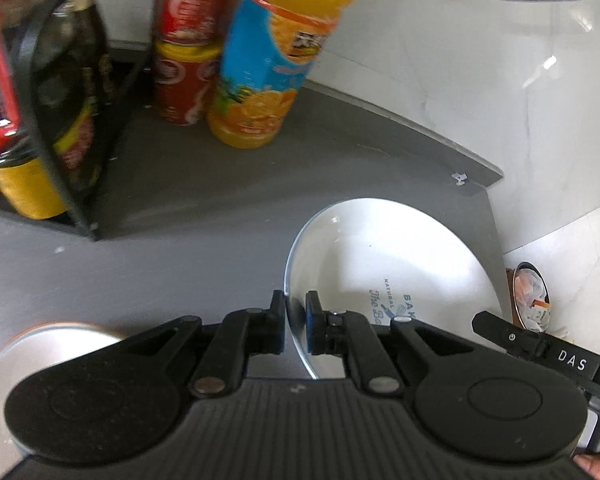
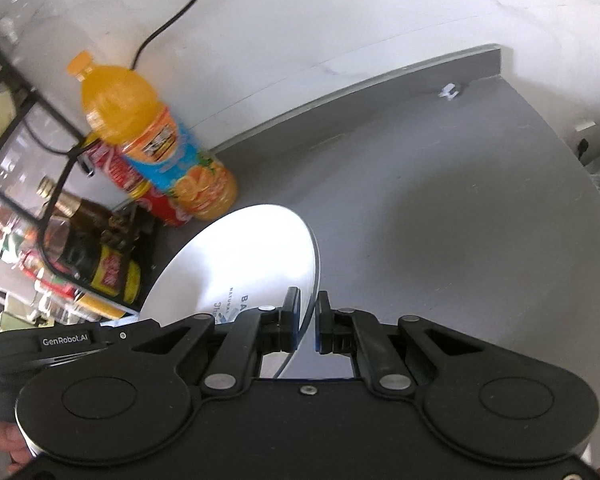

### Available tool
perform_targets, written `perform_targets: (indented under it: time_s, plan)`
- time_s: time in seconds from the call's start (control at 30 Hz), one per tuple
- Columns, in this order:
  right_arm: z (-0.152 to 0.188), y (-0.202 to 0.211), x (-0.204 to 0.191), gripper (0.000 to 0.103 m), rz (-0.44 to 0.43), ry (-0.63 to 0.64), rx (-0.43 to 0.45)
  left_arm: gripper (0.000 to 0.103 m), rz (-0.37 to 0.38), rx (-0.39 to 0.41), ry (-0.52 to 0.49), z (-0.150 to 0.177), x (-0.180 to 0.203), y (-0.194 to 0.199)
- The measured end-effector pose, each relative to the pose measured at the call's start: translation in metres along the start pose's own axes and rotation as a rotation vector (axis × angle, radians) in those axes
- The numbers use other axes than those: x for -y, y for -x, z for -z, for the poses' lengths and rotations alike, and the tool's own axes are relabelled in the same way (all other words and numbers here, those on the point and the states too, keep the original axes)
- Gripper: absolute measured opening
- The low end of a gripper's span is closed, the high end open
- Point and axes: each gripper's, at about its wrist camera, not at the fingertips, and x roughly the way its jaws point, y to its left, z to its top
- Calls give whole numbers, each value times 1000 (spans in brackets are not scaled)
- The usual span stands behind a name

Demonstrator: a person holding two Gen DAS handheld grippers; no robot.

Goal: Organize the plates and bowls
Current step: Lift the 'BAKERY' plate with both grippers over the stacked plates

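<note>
Two grippers (image 1: 295, 322) (image 2: 309, 322) clamp one plate (image 1: 384, 252); perhaps second dish (image 1: 52, 344).

White plate (image 1: 404, 256) w/ blue lettering; grey counter (image 1: 204, 200); orange bottle (image 2: 140, 128), blue label; red can (image 1: 184, 92), prob. yellow band.

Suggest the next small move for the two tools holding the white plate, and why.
Probably carry the plate level toward the other white dish at lower left and lower it there. The left tool and right tool each pinch opposite rims, the plate looks lifted off the grey counter, and bottles crowd the back.
</note>
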Motion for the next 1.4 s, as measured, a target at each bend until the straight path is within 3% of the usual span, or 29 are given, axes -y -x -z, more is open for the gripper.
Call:
perform_targets:
  time_s: [0.67,1.0,1.4]
  plan:
    - [74,21,-56,7,-54,50,-32,8,-48,44,72,61,-75,71]
    - [112,23,-67,7,-55,41,-58,8,-76,27,79,92,-103,84]
    - [134,17,-75,8,-44,45,-97,8,-114,-5,78,117,-127,85]
